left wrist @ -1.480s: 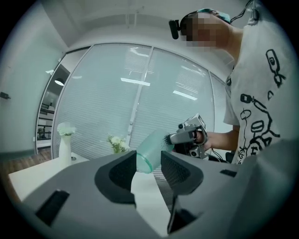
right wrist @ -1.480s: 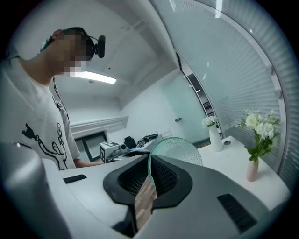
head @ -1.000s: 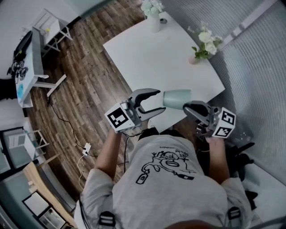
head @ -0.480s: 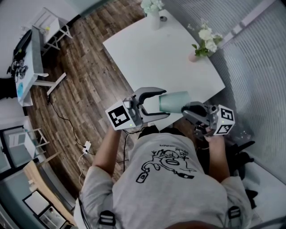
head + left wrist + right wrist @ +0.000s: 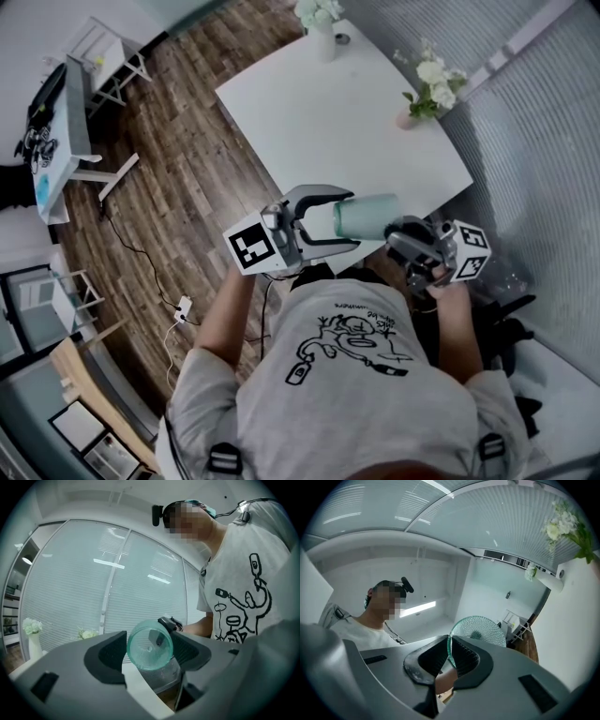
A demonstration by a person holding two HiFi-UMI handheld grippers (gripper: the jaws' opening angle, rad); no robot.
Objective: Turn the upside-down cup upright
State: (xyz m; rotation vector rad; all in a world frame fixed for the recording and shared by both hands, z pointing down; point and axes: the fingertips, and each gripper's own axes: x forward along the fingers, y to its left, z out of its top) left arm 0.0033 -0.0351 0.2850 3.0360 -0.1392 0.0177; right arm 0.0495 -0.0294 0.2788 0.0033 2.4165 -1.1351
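A translucent teal cup [image 5: 367, 215] lies on its side in the air over the near edge of the white table [image 5: 347, 122]. My right gripper [image 5: 396, 232] is shut on its rim; in the right gripper view the jaws pinch the glass wall [image 5: 480, 630] edge-on. My left gripper [image 5: 352, 219] is open, and its jaws have just been opening wider. The cup's closed base [image 5: 150, 644] sits between the left pads [image 5: 112, 656], which do not press on it.
A white vase of flowers [image 5: 319, 23] stands at the table's far corner and a small pink vase of flowers [image 5: 427, 89] at its right edge. Window blinds run along the right. A cable and power strip [image 5: 181, 309] lie on the wooden floor at left.
The left gripper's jaws spread wider and came round the cup's base, which was clear of them a second ago. The right gripper rolled a little with the cup.
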